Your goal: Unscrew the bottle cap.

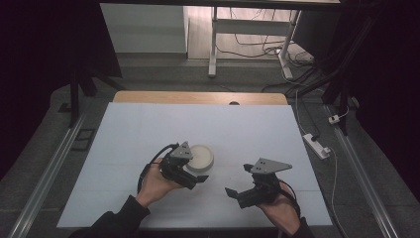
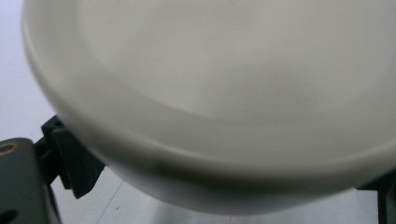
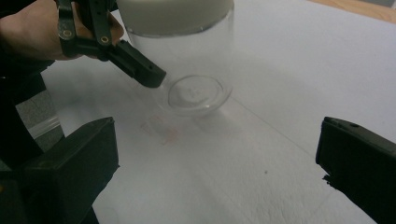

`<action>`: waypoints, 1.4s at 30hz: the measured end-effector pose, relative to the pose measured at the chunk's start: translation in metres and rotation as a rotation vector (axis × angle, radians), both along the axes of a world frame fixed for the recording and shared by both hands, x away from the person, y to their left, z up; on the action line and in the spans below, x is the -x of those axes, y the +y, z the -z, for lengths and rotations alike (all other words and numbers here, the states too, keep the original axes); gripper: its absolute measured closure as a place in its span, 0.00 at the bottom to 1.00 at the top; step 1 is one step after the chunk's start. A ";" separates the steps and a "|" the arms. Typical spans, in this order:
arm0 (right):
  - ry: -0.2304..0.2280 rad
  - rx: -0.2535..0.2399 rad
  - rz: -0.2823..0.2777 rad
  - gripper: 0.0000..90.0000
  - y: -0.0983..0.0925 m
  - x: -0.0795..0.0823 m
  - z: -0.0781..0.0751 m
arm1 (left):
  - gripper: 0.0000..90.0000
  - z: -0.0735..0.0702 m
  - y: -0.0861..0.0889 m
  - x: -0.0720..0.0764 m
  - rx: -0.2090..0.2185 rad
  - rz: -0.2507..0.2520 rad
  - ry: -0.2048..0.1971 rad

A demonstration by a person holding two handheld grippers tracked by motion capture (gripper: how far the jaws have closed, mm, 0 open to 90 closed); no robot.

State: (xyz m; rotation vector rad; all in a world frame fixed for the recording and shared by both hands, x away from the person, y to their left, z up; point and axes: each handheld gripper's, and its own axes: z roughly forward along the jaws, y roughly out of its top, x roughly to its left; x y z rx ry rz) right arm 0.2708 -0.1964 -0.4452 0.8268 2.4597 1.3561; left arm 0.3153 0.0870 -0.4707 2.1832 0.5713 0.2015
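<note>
One clear jar (image 3: 187,70), white-lidded, upright.

No text, label, brand, number or sign can be read anywhere.

jar lid (image 1: 200,156): cream-white | jar body (image 3: 196,70): clear glass | grippers: black | table cover (image 1: 148,129): pale blue-white
</note>
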 end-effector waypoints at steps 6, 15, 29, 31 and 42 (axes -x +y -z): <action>-0.014 0.009 -0.023 0.00 0.014 -0.007 -0.005 | 0.08 0.000 -0.002 0.001 -0.009 0.011 -0.001; -0.014 -0.017 -0.049 0.00 0.033 -0.020 -0.012 | 0.08 0.001 -0.004 0.002 -0.026 0.021 -0.008; -0.017 -0.037 -0.091 0.00 0.068 -0.038 -0.014 | 0.08 0.002 -0.010 0.004 -0.040 0.036 -0.007; -0.017 -0.040 -0.102 0.00 0.073 -0.040 -0.013 | 0.08 0.002 -0.010 0.004 -0.040 0.038 -0.007; -0.055 -0.023 -0.142 0.08 0.090 -0.044 -0.009 | 0.08 -0.001 -0.012 0.005 -0.035 0.055 -0.006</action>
